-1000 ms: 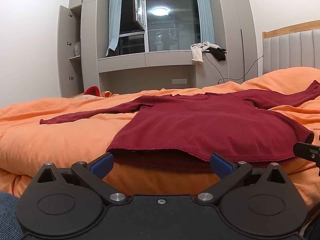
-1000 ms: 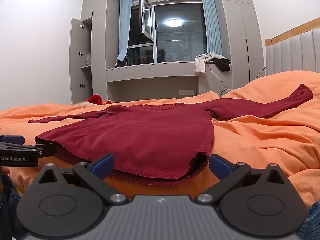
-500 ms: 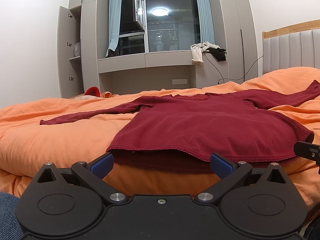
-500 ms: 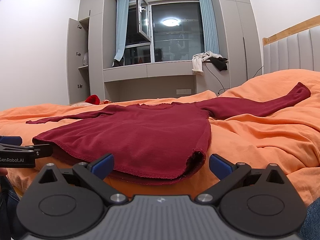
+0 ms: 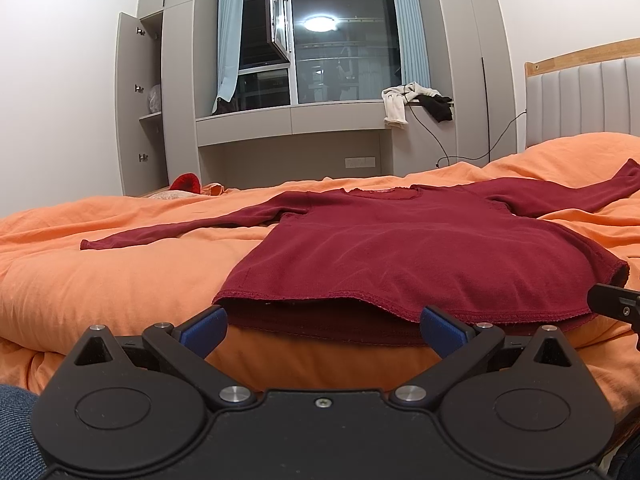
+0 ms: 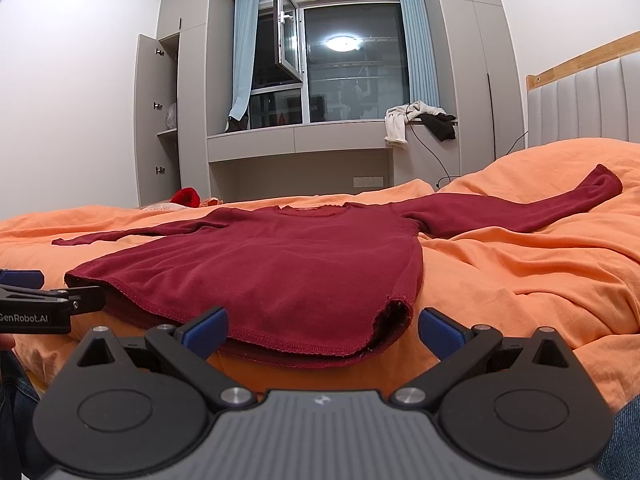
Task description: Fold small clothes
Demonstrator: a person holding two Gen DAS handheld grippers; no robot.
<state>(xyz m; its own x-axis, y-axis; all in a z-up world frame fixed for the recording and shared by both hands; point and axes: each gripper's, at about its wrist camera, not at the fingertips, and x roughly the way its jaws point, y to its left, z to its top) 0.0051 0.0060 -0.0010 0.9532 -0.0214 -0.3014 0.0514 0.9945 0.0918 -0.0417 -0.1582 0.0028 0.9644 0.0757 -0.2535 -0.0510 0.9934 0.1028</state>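
Dark red long-sleeved shirt [image 5: 404, 256] lies spread flat, front up, on the orange bed [image 5: 100, 280], hem toward the cameras, collar toward the window [image 5: 340, 44]. Both sleeves are stretched out sideways, one to each side. Left gripper [image 5: 322, 330] hangs just short of the hem, jaws spread wide, nothing between them. Right gripper [image 6: 322, 330] sits likewise at the hem's right corner, jaws wide and empty. Neither touches the cloth. Shirt looks like a thin soft knit: light, limp, no stiffness, likely to sag and drape from any pinch point. The duvet beneath is puffy and rumpled, so the cloth may drag a little and a low pinch could catch bedding too. The hem is stitched and slightly lifted at the edge, the top layer gaping from the lower one at the right corner, so each pinch needs both layers. Best holds, by my reading: the two hem corners for a lengthwise fold, or a cuff and shoulder to bring a sleeve in first. Folding not yet begun.
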